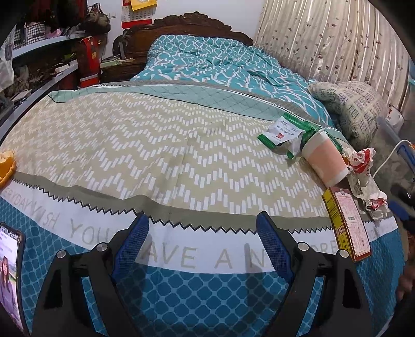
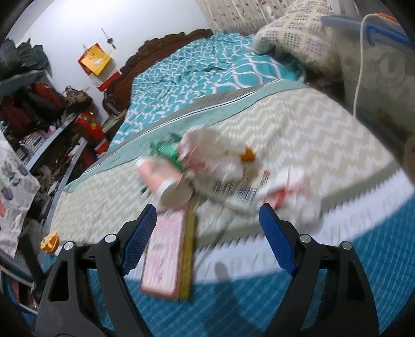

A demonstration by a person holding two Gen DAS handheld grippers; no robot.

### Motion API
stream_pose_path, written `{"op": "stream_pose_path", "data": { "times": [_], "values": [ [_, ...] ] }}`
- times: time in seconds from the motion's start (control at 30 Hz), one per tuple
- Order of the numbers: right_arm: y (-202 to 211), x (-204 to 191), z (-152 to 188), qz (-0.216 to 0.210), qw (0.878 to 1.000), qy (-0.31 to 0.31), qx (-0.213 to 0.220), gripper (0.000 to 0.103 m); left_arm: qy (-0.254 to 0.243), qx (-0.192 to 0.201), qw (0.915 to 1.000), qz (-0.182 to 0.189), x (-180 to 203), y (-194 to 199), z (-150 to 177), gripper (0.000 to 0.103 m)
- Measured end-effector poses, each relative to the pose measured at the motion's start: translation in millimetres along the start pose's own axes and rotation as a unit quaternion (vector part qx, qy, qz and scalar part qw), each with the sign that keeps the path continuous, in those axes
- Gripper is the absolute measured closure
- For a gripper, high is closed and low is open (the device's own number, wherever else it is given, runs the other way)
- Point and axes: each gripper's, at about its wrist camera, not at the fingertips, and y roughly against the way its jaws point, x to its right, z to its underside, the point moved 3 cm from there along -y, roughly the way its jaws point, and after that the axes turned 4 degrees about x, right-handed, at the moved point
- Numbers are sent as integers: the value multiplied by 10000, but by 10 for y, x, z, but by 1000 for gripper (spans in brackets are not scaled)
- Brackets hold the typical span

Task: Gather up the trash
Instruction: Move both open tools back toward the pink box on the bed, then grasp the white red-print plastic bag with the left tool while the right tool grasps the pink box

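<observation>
Home bedroom: wide bed with beige-and-white chevron bedspread [image 1: 145, 145], rumpled teal lattice-print quilt [image 1: 207, 57], carved dark wooden headboard [image 1: 197, 22]. Striped leaf-print curtain [image 1: 324, 36] on one side, cluttered grey shelves with bags and clothes [image 1: 44, 41] on the other, red wall calendar [image 1: 136, 13].

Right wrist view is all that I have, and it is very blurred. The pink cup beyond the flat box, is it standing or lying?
Observer: The pink cup lies on its side, with its wide mouth against the green and white packet.
Operator: Does the other hand carry anything?
Observer: No. The left gripper is open and empty, over the near edge of the bed cover.
Operator: Is there something on that side that I cannot see?
Observer: Yes, a phone with a lit screen shows at the lower left edge of the left wrist view.
</observation>
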Motion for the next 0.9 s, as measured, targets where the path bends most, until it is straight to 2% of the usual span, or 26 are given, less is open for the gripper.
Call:
{"op": "stream_pose_path", "data": {
  "times": [0.2,0.33,0.43,0.53,0.6,0.73,0.77,0.9],
  "values": [
    [-478,244,-657,-88,9976,-687,-76,21,-24,3,10000,26,25,3,0,22],
    [-932,342,-870,-163,9916,-1153,-571,21,-38,1,10000,37,43,4,2,22],
    [-1206,295,-732,-430,9835,-1340,-1134,22,-39,10,10000,66,42,10,5,22],
    [-1165,115,-548,-972,9785,-1266,-1305,24,-21,33,9999,163,42,22,3,22],
    [-1039,-62,-383,-1318,9759,-1045,-1393,24,-28,44,9995,303,52,37,4,22],
    [-715,-481,35,-2130,9599,-742,-1663,23,-100,65,9983,574,94,82,14,22],
    [-615,-621,152,-2310,9562,-507,-1724,23,-122,88,9978,643,106,105,15,22],
    [-279,-974,523,-2481,9533,388,-1680,23,-158,130,9949,986,190,220,17,20]
  ]
}}
